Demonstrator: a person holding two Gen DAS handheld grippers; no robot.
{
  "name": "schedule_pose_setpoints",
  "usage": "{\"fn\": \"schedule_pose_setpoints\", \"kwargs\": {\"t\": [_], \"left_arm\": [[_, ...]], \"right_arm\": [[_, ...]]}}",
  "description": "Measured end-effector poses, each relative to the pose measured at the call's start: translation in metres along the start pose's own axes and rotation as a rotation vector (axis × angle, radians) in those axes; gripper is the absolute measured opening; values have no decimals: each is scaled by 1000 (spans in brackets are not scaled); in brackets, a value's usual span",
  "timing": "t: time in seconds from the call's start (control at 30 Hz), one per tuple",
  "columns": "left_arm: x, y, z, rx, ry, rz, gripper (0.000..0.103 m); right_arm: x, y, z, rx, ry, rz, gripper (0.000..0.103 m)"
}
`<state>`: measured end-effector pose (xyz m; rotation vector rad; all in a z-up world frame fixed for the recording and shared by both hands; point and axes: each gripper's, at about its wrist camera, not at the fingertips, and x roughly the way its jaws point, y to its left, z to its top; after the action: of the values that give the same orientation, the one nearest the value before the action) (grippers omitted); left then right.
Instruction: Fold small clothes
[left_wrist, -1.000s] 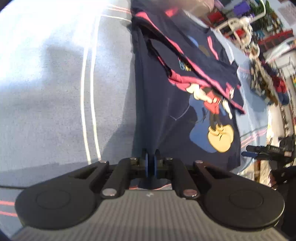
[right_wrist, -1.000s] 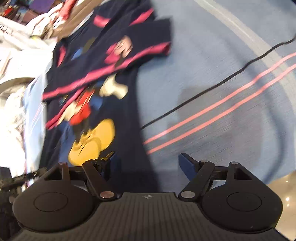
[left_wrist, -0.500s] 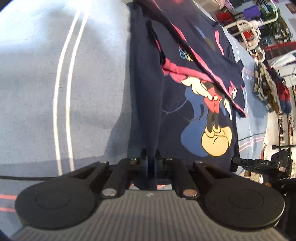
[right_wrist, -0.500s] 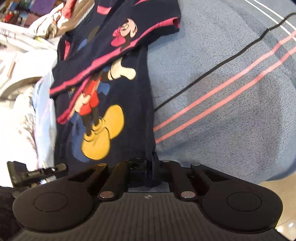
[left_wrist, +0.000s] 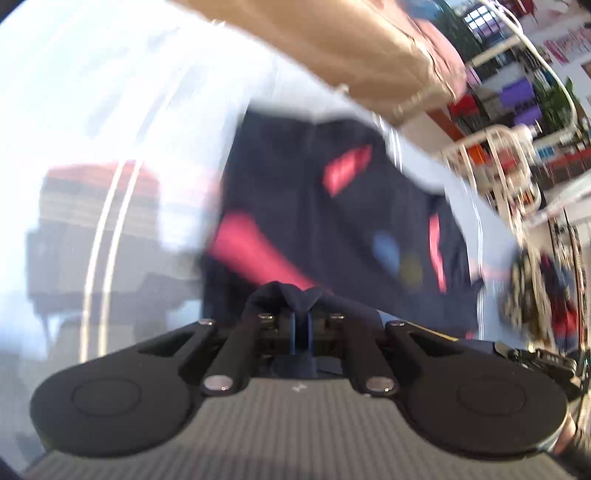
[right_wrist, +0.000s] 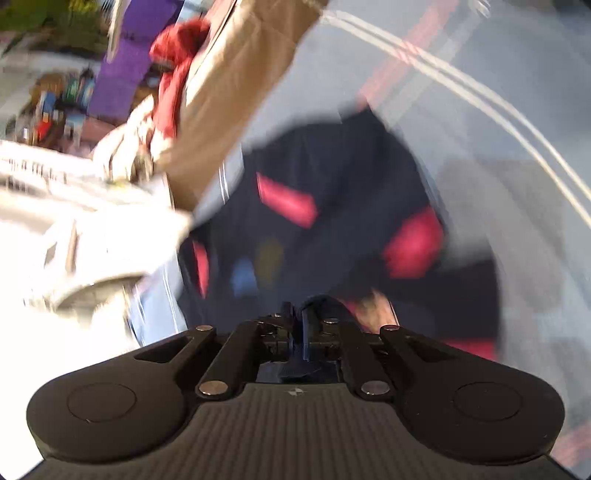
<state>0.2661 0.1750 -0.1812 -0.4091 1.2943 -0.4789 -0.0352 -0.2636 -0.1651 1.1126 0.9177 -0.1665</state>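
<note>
A small navy T-shirt (left_wrist: 332, 229) with pink trim and a cartoon print lies on a blue striped cloth (left_wrist: 110, 122); both views are blurred by motion. My left gripper (left_wrist: 301, 328) is shut on a bunched fold of the shirt's hem, which puckers just above its fingers. In the right wrist view the same navy T-shirt (right_wrist: 332, 177) spreads ahead, and my right gripper (right_wrist: 299, 328) is shut on another part of its hem. The lifted hem now lies over the shirt's middle, hiding most of the print.
A tan box edge (left_wrist: 369, 48) crosses the top of the left wrist view, and the tan box (right_wrist: 229, 96) shows again at upper left in the right wrist view. A white wire rack (left_wrist: 495, 166) and cluttered shelves stand beyond the cloth. White fabric (right_wrist: 74, 236) lies at left.
My right gripper closed on the shirt's hem. Both grippers then swept forward over the shirt, carrying the hem towards the collar end; the cartoon print is mostly covered now.
</note>
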Motion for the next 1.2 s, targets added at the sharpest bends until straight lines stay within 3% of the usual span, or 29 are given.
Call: {"fn": "schedule_pose_setpoints", "kwargs": {"t": [0.07, 0.17, 0.27, 0.33, 0.37, 0.43, 0.47, 0.5, 0.53, 0.6, 0.67, 0.7, 0.8, 0.83, 0.9, 0.97, 1.07, 1.2], "left_arm": [[17, -14, 38, -12, -24, 15, 5], [45, -26, 81, -54, -13, 51, 6], [68, -38, 102, -39, 19, 117, 7], [73, -43, 108, -9, 3, 146, 14], [74, -45, 111, 0, -2, 162, 20], [69, -48, 115, 23, -28, 193, 54], [63, -51, 116, 56, -67, 238, 84], [55, -57, 115, 108, -122, 292, 98], [46, -62, 116, 160, -176, 337, 98], [31, -73, 106, 260, -212, 371, 94], [20, -87, 86, 367, -209, 324, 81], [20, -94, 73, 417, -174, 301, 69], [44, -111, 32, 533, -45, 273, 54], [55, -112, 19, 564, -9, 277, 52], [83, -113, 6, 621, 33, 336, 46], [102, -111, 4, 649, 10, 384, 46], [118, -114, 21, 650, -32, 411, 48], [125, -130, 55, 671, -109, 458, 48]], "right_arm": [[19, 11, 36, 24, -28, 19, 9], [48, 18, 76, 43, -32, -19, 9], [71, 20, 92, 29, -17, -97, 9], [78, 19, 96, 11, -17, -117, 15], [78, 19, 97, -5, -28, -132, 25], [71, 20, 101, -54, -60, -152, 46], [68, 20, 104, -75, -81, -158, 64], [61, 21, 104, -103, -103, -164, 68], [59, 24, 103, -148, -121, -164, 68], [51, 40, 95, -299, -141, -148, 68], [50, 61, 77, -492, -113, -116, 61], [52, 71, 64, -593, -73, -97, 55], [74, 84, 22, -812, 80, -111, 30], [85, 83, 10, -868, 123, -149, 29], [105, 77, -6, -933, 142, -228, 28], [120, 69, -9, -938, 135, -273, 28], [140, 70, -2, -961, 115, -310, 17], [156, 92, 22, -991, 80, -321, 18]]}}
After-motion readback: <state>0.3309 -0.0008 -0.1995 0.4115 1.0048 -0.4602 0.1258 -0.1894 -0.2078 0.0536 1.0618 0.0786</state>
